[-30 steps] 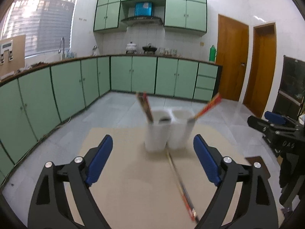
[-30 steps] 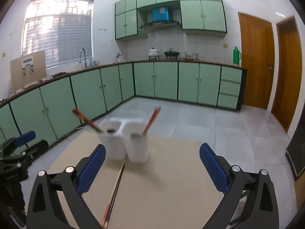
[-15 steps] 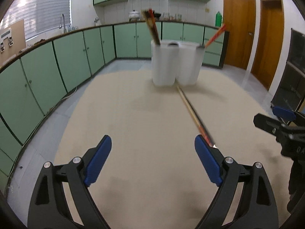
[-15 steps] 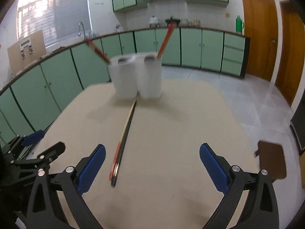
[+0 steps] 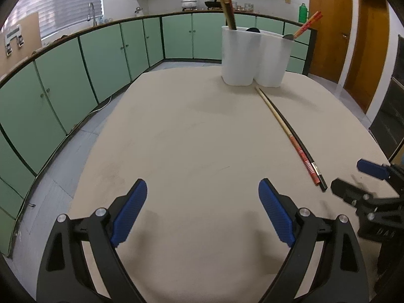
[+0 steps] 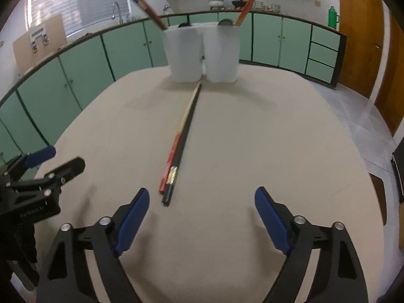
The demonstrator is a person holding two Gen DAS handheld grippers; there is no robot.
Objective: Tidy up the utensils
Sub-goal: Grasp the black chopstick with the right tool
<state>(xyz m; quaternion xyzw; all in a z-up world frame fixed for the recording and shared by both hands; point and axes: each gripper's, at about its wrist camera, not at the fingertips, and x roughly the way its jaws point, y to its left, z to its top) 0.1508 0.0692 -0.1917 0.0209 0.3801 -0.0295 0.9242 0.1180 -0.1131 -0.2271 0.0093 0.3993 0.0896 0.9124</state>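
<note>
Both my tongs have dropped toward the counter (image 5: pixel 192 131) since a second ago, and the white holder (image 6: pixel 202 53) now stands farther off. My left tongs (image 5: pixel 202 214) are spread wide and empty; my right tongs (image 6: pixel 202 217), which have just been closing a little, are also spread with nothing between them. Two loose chopsticks (image 6: pixel 180 141) lie side by side, tips near the holder. I judge the approach underway: next, the right tongs must shift left over their near ends and pinch.
</note>
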